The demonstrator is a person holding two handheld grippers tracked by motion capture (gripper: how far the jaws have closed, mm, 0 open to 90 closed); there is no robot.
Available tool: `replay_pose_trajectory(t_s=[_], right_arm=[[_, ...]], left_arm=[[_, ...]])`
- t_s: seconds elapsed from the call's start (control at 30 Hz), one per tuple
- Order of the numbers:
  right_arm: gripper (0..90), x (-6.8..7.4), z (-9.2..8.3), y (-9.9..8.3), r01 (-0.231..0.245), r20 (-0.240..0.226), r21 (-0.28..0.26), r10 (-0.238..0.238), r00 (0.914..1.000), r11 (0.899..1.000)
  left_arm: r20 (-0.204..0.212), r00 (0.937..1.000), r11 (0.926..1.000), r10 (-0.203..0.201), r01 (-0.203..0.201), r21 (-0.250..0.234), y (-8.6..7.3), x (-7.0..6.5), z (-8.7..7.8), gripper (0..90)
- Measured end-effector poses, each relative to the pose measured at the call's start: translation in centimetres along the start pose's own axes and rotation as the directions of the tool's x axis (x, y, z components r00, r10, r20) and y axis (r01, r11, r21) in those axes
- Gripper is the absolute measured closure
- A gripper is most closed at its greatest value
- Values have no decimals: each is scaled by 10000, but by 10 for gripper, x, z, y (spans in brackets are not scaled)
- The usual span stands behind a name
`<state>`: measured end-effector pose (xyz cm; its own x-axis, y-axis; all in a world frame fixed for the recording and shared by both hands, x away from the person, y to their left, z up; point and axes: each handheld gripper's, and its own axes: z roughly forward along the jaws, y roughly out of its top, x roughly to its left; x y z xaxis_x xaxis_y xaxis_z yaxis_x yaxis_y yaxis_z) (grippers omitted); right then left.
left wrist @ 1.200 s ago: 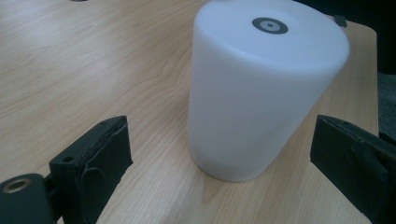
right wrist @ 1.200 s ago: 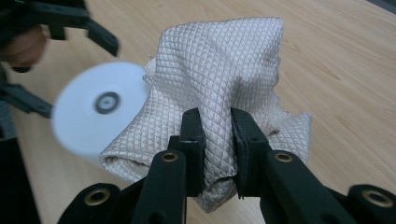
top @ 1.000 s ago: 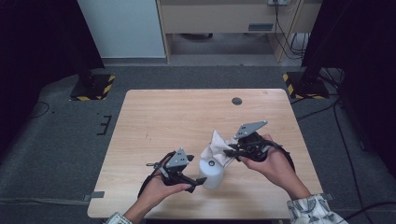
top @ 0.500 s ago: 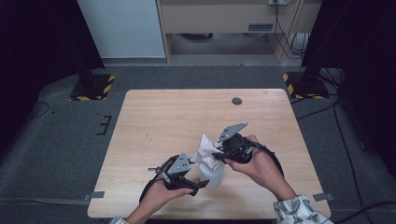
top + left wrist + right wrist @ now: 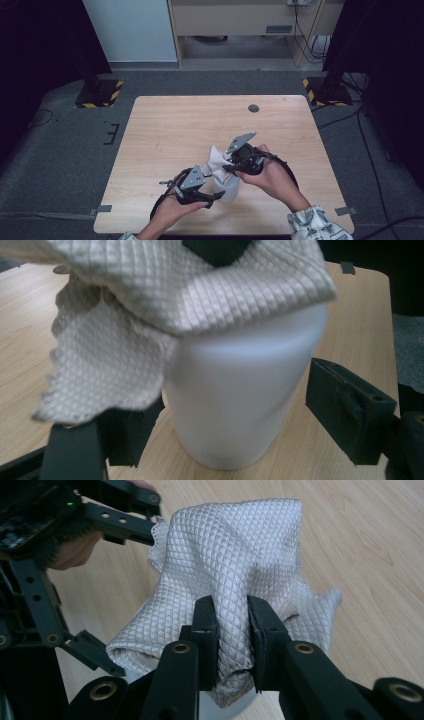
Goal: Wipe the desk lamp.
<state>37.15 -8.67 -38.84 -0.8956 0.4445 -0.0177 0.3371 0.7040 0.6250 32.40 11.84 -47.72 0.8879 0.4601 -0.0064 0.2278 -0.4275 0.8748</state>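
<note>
A white plastic bottle (image 5: 228, 191) stands upright near the front edge of the wooden table (image 5: 165, 125). Between the jaws of my left gripper (image 5: 216, 196) is the bottle (image 5: 235, 400). The jaws have just been closing. One jaw is at the bottle's side, and a gap shows at the other. A beige quilted cloth (image 5: 216, 161) is draped over the bottle's top. My right gripper (image 5: 229, 164) is shut on a fold of the cloth (image 5: 230, 545), seen close up in the right gripper view (image 5: 232, 625). The cloth (image 5: 150, 300) hides the bottle's top.
A small dark round disc (image 5: 254, 108) lies at the back of the table. Off the table, two black stands have yellow-and-black striped bases (image 5: 97, 95) (image 5: 325, 90). A cabinet and cables stand behind.
My right gripper has carried the cloth leftward and slightly down onto the bottle's top. The left gripper's jaws have narrowed around the bottle while that hand stayed put.
</note>
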Motion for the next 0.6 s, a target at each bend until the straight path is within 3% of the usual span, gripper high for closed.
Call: replay_pose_trajectory(t_s=[0.17,0.6], right_arm=[[758,8,2,1,366,-112,7,-366,9993,9993],[758,27,-8,-14,505,-603,-134,-512,9969,9986]], left_arm=[[-65,10000,10000,64,-64,13,0,0,0,224],[141,9998,9999,-157,157,-32,-1,0,0,223]])
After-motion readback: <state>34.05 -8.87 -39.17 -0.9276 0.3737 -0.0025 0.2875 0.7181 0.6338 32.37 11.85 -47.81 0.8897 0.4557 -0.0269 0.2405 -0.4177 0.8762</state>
